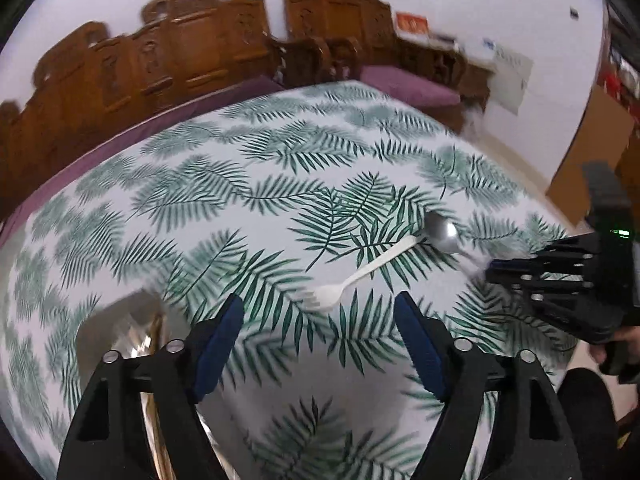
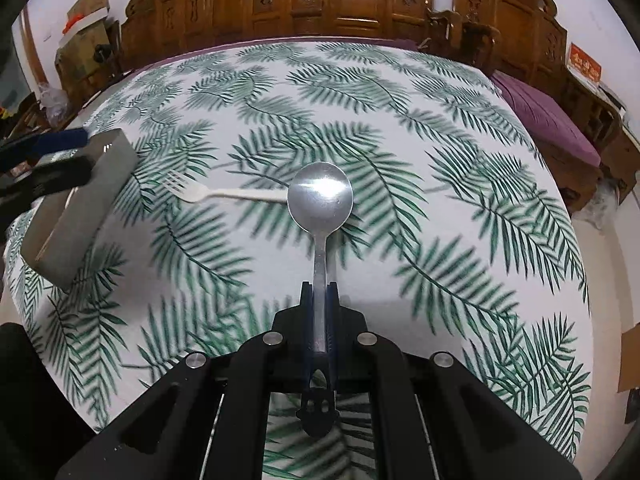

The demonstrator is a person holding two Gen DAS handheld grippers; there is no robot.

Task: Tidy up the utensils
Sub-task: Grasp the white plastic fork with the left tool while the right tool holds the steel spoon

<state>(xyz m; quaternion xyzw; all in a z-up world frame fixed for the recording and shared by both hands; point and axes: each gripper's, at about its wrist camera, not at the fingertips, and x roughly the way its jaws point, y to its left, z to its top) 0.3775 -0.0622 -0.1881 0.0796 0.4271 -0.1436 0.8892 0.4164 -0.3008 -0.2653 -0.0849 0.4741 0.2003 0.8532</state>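
My right gripper (image 2: 319, 286) is shut on the handle of a metal spoon (image 2: 320, 196), whose bowl hangs just above the leaf-print tablecloth (image 2: 460, 240). A white plastic fork (image 2: 224, 194) lies flat to the spoon's left, its handle end by the bowl. In the left wrist view the fork (image 1: 360, 272) lies just ahead of my left gripper (image 1: 319, 300), which is open, with the tines near the gap between its blue pads. The spoon (image 1: 440, 232) and right gripper (image 1: 490, 270) show at the right. A shiny metal container (image 2: 80, 208) stands at the table's left.
The metal container (image 1: 132, 340) sits under my left gripper's left finger. Carved wooden benches (image 2: 340, 4) with purple cushions (image 2: 552, 120) line the far side of the table. A cardboard box (image 1: 592, 148) stands on the floor past the table's right edge.
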